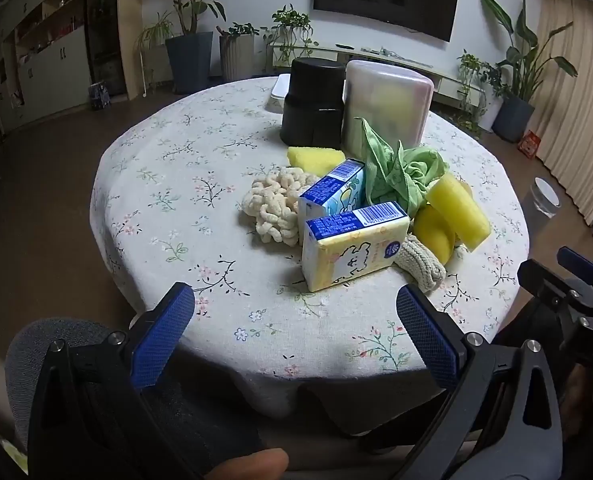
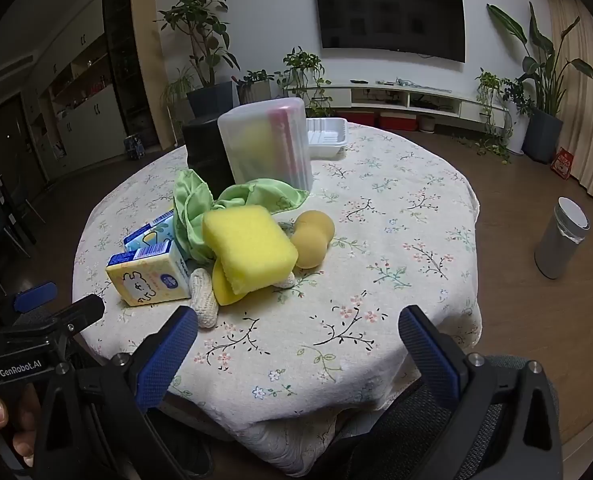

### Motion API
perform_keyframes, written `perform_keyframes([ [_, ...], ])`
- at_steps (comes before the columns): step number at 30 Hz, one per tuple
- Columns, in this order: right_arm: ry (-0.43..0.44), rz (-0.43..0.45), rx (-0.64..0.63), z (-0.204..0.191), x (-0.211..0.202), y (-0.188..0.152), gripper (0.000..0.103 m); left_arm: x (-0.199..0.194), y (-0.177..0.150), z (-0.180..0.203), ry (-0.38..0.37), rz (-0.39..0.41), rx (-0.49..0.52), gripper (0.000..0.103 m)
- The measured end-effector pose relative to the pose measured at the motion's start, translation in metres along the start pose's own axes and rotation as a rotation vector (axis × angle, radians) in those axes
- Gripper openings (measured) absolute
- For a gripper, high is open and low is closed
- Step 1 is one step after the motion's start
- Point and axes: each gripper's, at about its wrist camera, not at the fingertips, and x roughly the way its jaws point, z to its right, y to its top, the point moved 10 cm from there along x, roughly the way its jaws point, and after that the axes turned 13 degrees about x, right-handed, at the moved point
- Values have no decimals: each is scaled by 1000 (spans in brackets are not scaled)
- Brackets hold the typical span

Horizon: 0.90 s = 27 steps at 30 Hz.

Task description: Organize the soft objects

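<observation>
A pile of soft things lies mid-table: a yellow tissue pack [image 1: 352, 248] [image 2: 148, 278], a blue tissue pack [image 1: 332, 192] [image 2: 148, 232], a cream chenille cloth [image 1: 276, 208], a green cloth [image 1: 400, 168] [image 2: 240, 200], yellow sponges [image 1: 456, 210] [image 2: 248, 248], a tan peanut-shaped sponge [image 2: 314, 236] and a knitted cream piece [image 1: 420, 264] [image 2: 204, 300]. My left gripper [image 1: 296, 320] is open and empty at the table's near edge. My right gripper [image 2: 296, 344] is open and empty beside it.
A black container [image 1: 314, 100] [image 2: 208, 156], a frosted lidded box [image 1: 388, 104] [image 2: 268, 144] holding a yellow sponge, and a white tray [image 2: 328, 136] stand at the back of the round floral-clothed table [image 1: 176, 184] [image 2: 396, 220]. A grey bin [image 2: 560, 236] stands on the floor at right.
</observation>
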Motion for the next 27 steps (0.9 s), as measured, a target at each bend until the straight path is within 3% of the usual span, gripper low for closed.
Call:
perform_keyframes([
  [27, -7, 0, -7, 0, 1, 0, 103, -1, -1, -3, 22, 11, -9, 102],
])
